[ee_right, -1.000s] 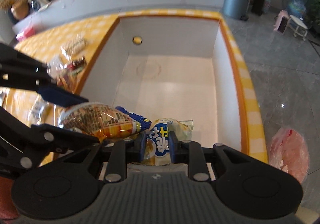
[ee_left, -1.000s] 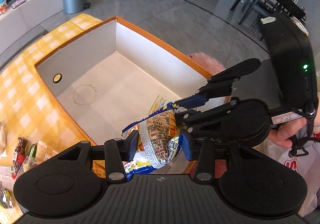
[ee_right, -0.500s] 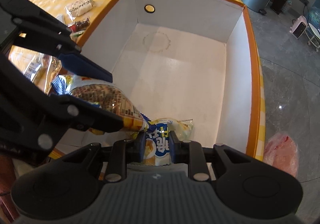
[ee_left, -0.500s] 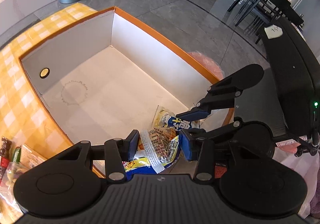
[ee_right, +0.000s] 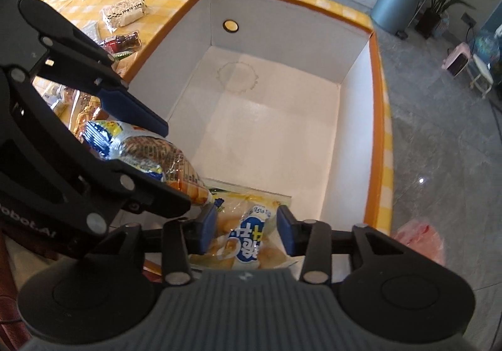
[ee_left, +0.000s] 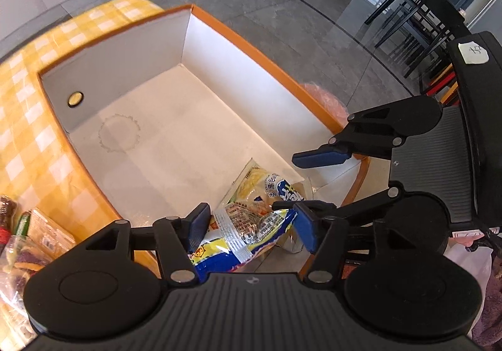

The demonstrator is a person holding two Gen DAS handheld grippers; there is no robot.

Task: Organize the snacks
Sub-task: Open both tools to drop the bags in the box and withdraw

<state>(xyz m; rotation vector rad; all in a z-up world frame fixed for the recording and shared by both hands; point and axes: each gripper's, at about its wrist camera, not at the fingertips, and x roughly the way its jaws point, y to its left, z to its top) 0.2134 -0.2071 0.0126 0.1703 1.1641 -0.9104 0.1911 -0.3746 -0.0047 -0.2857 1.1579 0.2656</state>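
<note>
Both grippers' jaws have just been opening: left gripper (ee_left: pixel 251 222) and right gripper (ee_right: pixel 247 230) now stand apart around, seemingly off, the blue-yellow packet (ee_left: pixel 244 231) and pale packet (ee_right: pixel 251 238) in the box (ee_right: pixel 376 118).

Orange-rimmed white box (ee_left: pixel 219 118), yellow-checked tablecloth (ee_left: pixel 47 143)

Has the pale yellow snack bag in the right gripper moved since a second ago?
Yes. The pale yellow snack bag now lies lower, on the box floor; the right gripper jaws have just been opening and no longer pinch it.
</note>
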